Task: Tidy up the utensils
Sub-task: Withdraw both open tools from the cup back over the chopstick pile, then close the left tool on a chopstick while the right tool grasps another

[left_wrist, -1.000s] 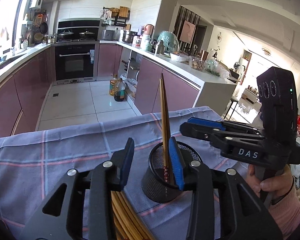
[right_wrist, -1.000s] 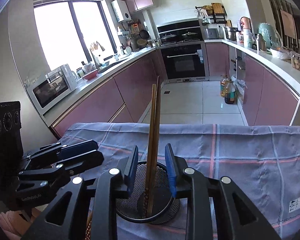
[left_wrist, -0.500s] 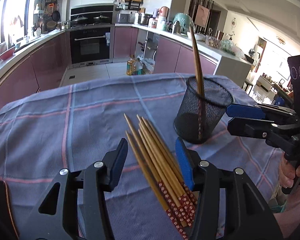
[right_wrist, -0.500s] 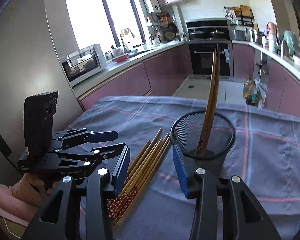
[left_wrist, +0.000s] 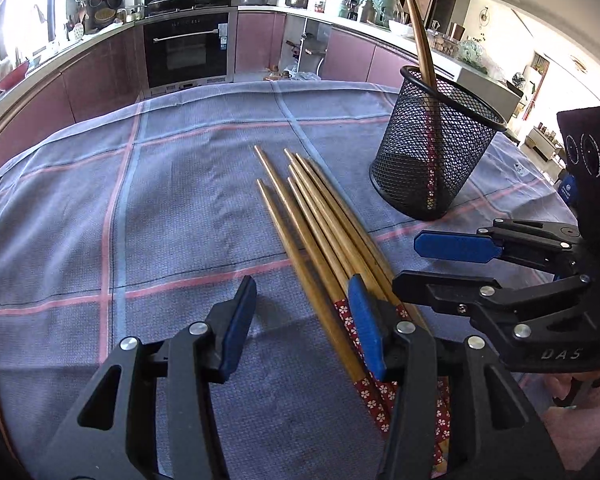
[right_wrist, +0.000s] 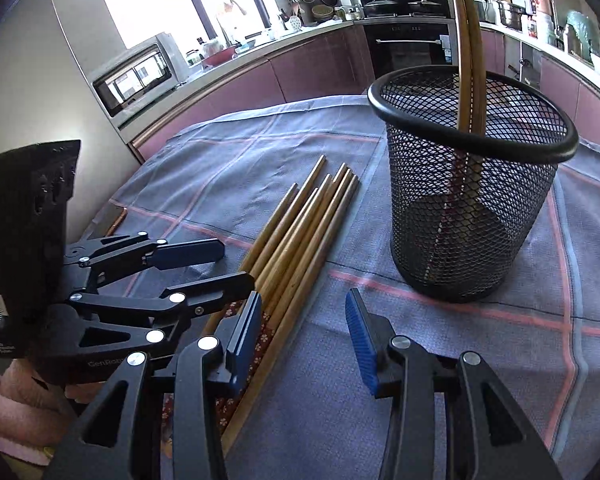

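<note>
Several wooden chopsticks point(left_wrist: 320, 232) with red flowered ends lie bunched on the blue checked cloth; they also show in the right wrist view point(right_wrist: 296, 232). A black mesh cup point(left_wrist: 434, 148) stands upright to their right with two chopsticks point(left_wrist: 420, 40) in it, seen close in the right wrist view point(right_wrist: 472, 184). My left gripper point(left_wrist: 304, 328) is open and empty just above the chopsticks' red ends. My right gripper point(right_wrist: 304, 332) is open and empty, low over the cloth between the bunch and the cup. Each gripper shows in the other's view, the right point(left_wrist: 452, 264) and the left point(right_wrist: 220, 264).
The cloth point(left_wrist: 160, 208) covers the table and drops off at its far edge. Beyond it are pink kitchen cabinets, an oven point(left_wrist: 188, 52) and a microwave point(right_wrist: 136, 76). A copper-coloured rim point(right_wrist: 118, 218) shows at the cloth's left edge.
Both grippers have pulled back from the cup, where each straddled it a second ago, and come down low over the near ends of the lying chopsticks. Both stay open.
</note>
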The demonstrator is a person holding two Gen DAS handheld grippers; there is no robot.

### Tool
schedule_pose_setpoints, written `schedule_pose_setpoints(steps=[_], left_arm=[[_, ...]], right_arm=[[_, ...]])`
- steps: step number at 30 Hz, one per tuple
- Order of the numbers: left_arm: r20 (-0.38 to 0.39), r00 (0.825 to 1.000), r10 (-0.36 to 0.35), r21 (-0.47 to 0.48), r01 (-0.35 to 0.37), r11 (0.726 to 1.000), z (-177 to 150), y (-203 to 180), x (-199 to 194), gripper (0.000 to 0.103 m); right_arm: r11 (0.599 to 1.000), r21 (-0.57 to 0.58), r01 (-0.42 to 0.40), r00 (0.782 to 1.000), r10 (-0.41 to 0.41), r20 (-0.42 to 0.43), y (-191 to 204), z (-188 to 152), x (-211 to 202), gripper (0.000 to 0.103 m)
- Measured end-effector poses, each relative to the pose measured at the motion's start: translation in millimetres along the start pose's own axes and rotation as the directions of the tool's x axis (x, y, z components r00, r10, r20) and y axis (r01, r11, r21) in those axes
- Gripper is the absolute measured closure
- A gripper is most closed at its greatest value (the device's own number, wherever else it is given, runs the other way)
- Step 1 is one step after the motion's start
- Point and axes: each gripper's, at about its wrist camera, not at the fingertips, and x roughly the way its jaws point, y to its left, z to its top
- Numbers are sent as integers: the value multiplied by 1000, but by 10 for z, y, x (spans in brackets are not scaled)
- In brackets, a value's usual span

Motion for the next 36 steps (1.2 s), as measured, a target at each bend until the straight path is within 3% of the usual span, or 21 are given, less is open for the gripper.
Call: schedule_pose_setpoints(steps=[3,15,21,30,36], left_arm=[[-4,1000,-10,-9,10,1000,7,19,8,58],[-15,998,-54,-32,53,998,7,89,25,73],[-17,995,-97,-70,96,993,3,173,33,74],[-20,994,-105,-85,102,991,19,247,47,78],[-27,998,-58,-45,57,997,45,180,93,77]], right_arm=[[1000,8,8,1000,-8,-5,-20,-7,19,68],[997,-23,73,997,-73,-15,10,9,78,74],[995,-30,96,995,-97,-22,-13,15,69,74],[993,-35,110,994,-111,-22,11,27,98,74],[990,-49,132,991,-133,-21,44,43,135,74]])
